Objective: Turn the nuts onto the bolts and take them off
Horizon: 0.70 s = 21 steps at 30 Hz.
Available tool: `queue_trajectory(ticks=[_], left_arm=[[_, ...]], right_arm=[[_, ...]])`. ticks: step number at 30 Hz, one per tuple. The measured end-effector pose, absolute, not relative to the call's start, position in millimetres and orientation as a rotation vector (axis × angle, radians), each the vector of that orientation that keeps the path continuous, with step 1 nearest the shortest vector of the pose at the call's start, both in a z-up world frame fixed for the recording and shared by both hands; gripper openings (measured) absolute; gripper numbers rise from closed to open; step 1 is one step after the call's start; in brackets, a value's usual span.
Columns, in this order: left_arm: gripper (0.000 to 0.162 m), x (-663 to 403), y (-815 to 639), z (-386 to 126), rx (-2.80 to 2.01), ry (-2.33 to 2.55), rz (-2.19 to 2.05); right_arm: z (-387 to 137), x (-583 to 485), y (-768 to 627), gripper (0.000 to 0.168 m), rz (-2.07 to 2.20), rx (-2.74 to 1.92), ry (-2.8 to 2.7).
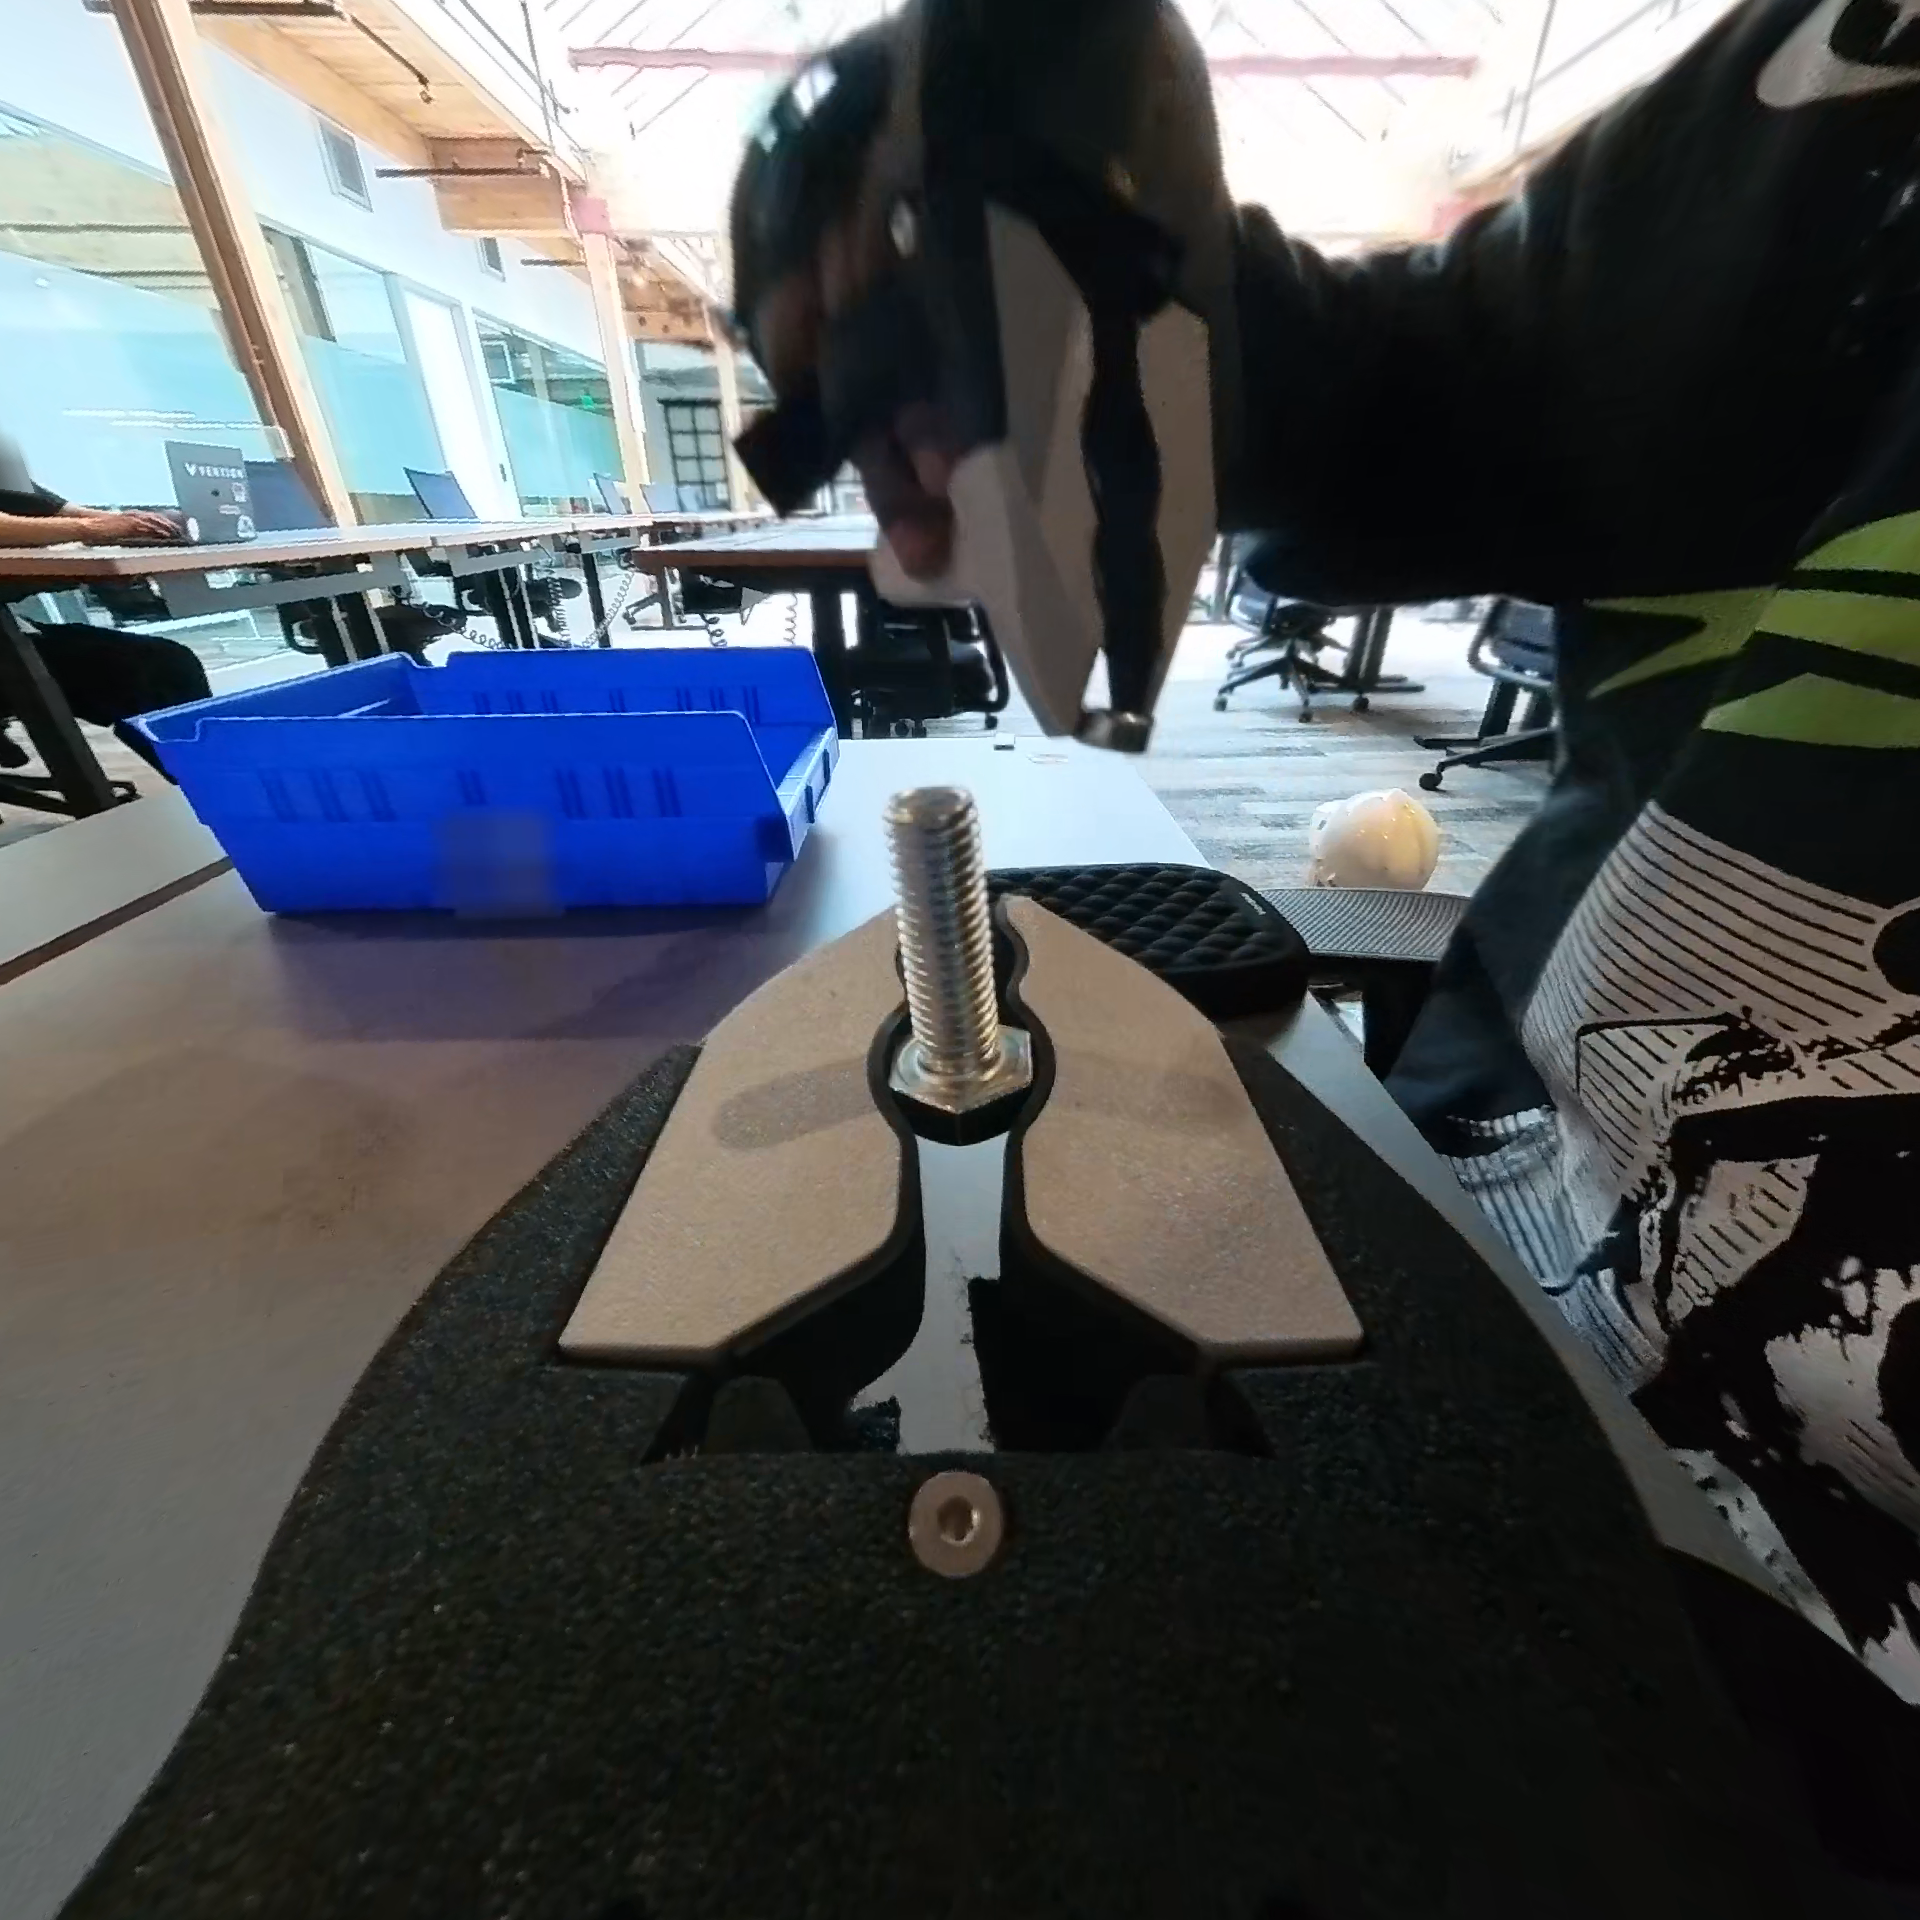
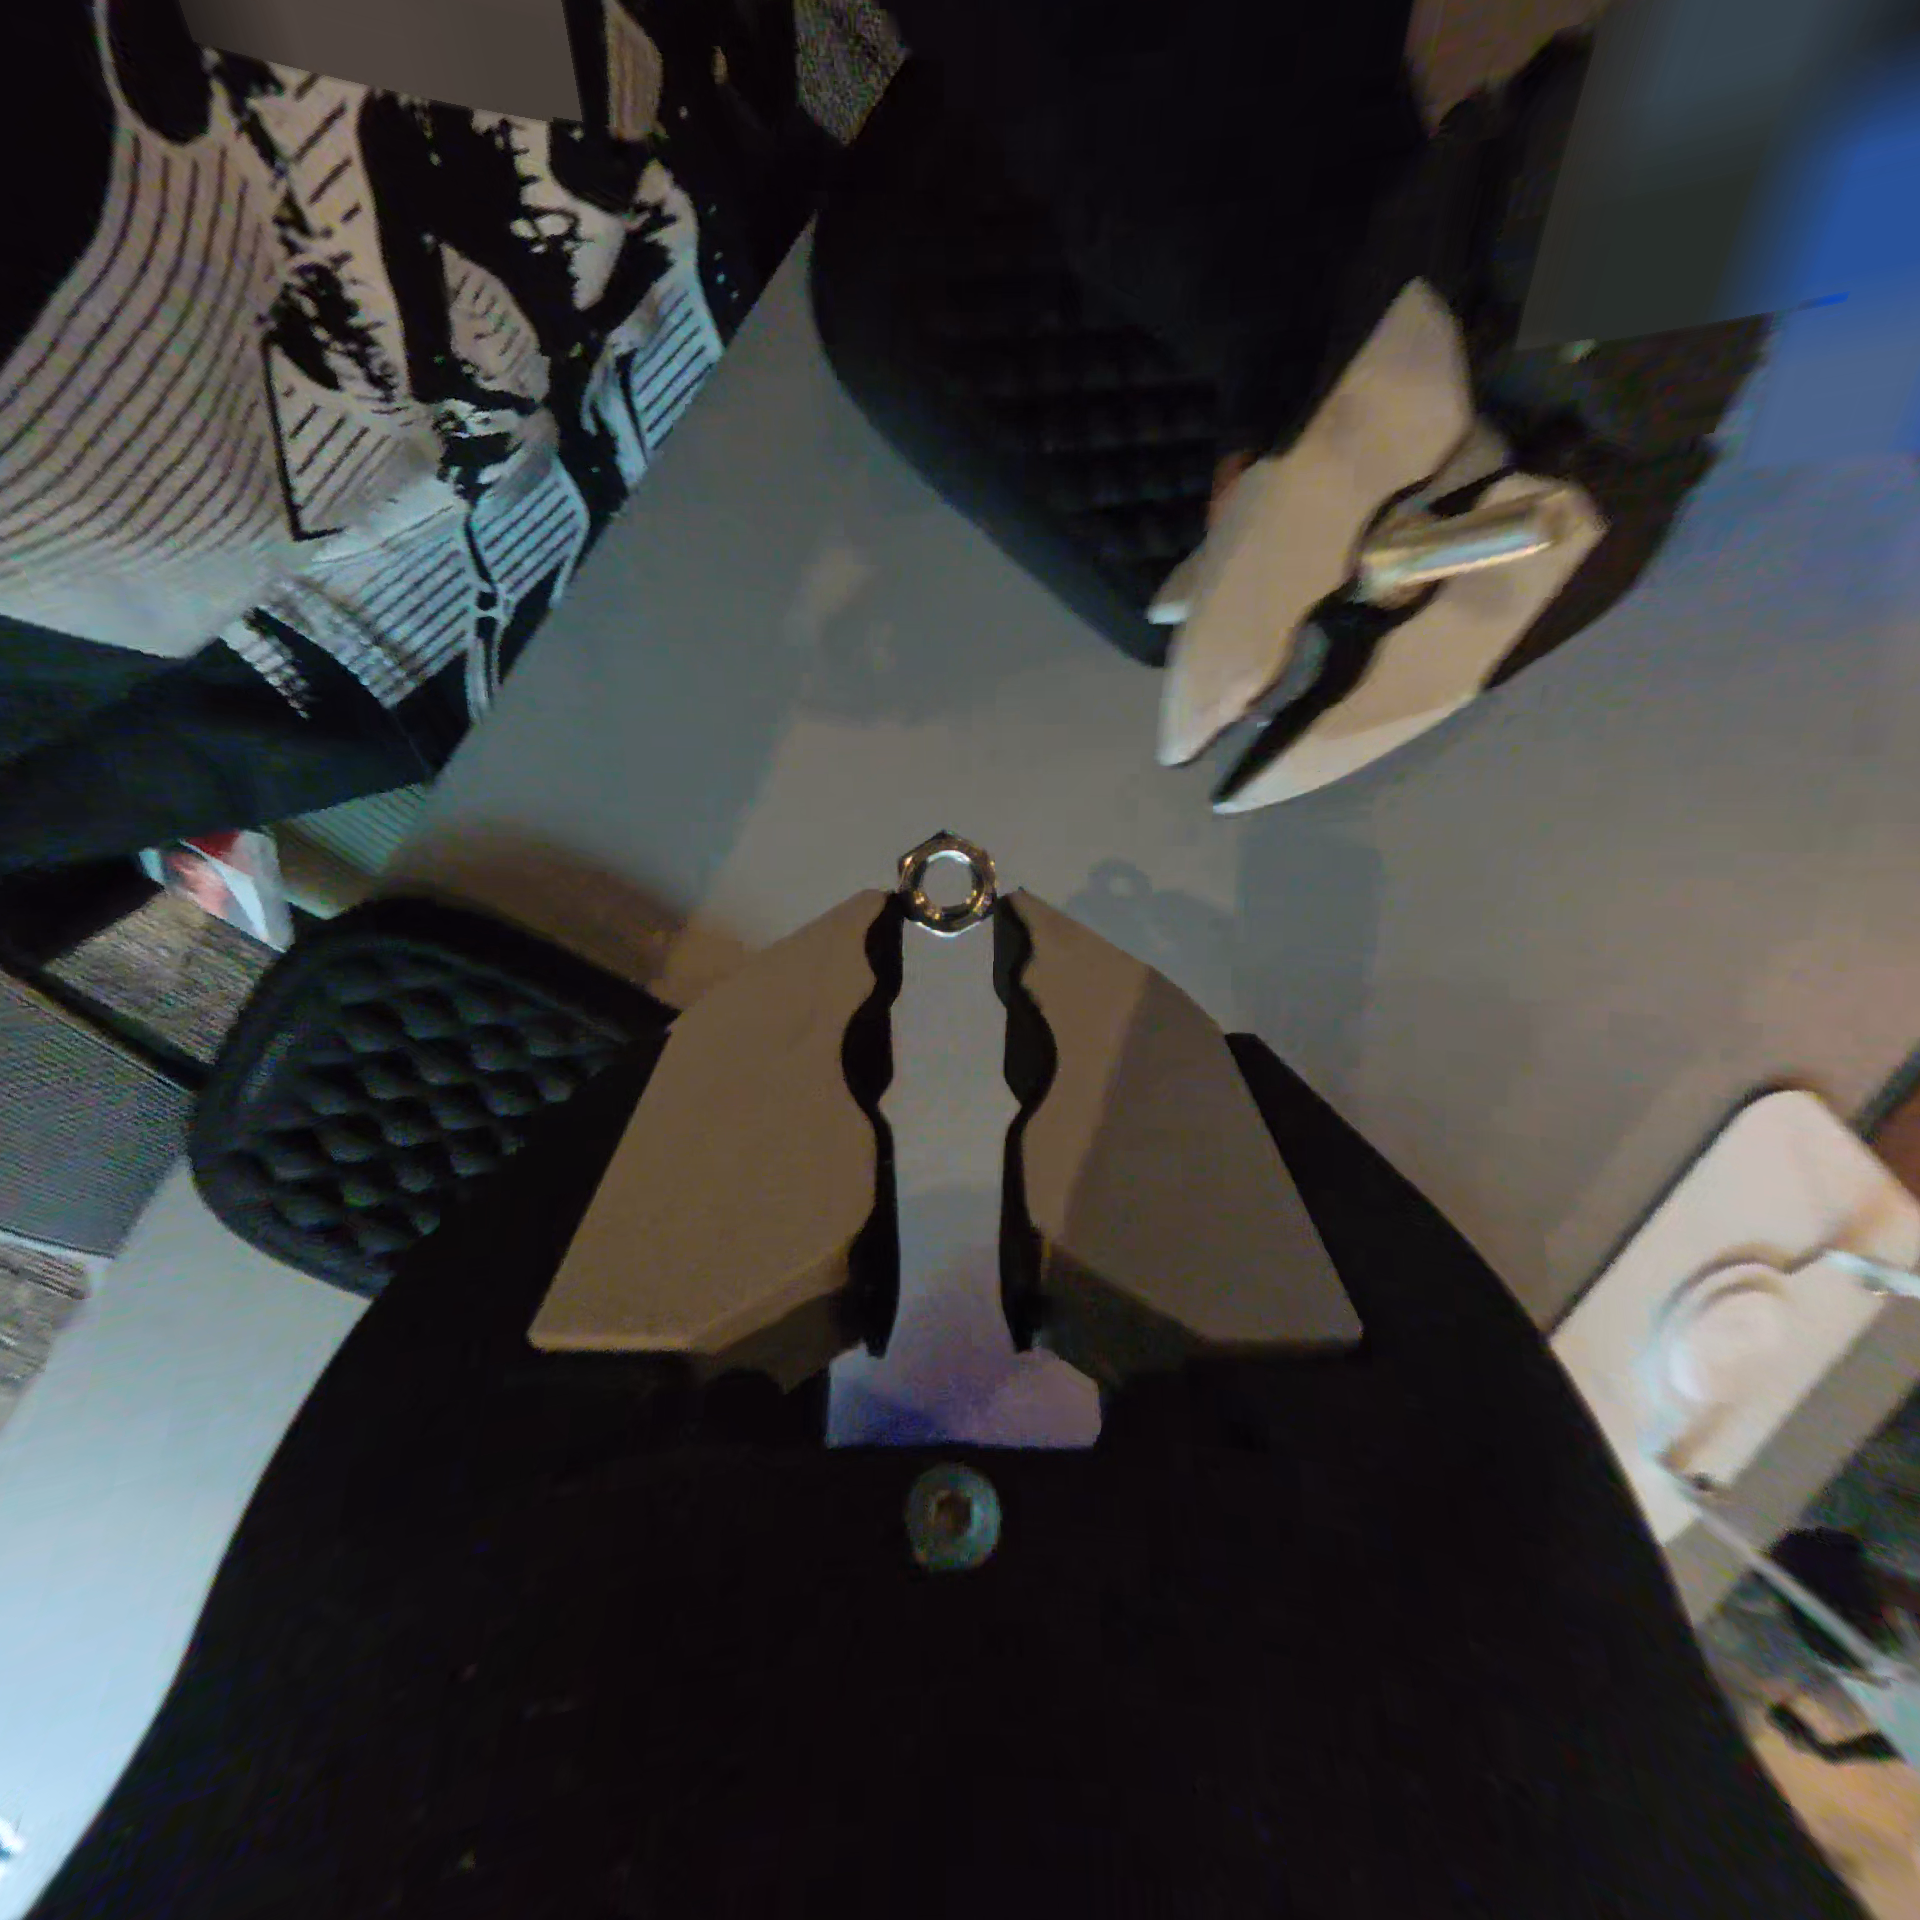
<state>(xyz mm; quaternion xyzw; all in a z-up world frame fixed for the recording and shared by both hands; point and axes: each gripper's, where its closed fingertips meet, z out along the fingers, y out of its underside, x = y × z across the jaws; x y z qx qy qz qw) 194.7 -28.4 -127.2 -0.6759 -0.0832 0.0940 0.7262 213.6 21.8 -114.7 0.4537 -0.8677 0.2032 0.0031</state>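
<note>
My left gripper is shut on the hex head of a silver bolt. The bolt stands upright with its threaded shaft bare. My right gripper is shut on a small silver nut held at its fingertips, hole facing the camera. In the left wrist view the right gripper hangs pointing down with the nut above and to the right of the bolt's top, apart from it. In the right wrist view the left gripper and the bolt show blurred at the upper right.
A blue plastic bin stands on the grey table, left of the bolt. Black quilted pads lie near the table's edge. A pale tray sits at the right. The person's torso is close by. There is about 6 centimeters between the tips of the two grippers.
</note>
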Motion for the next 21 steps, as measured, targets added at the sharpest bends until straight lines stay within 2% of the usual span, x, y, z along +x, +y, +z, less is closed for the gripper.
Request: queue_trajectory(ticks=[10,21], left_arm=[[0.010,199.1,-26.7,-127.3,-1.493,-0.155,0.183],[0.010,202.5,-28.1,-125.0,-1.474,-0.135,0.159]], right_arm=[[-79.5,197.1,-58.7,0.016,0.605,1.833,-2.446],[-85.4,209.4,-88.3,0.016,0.528,2.252,-2.251]])
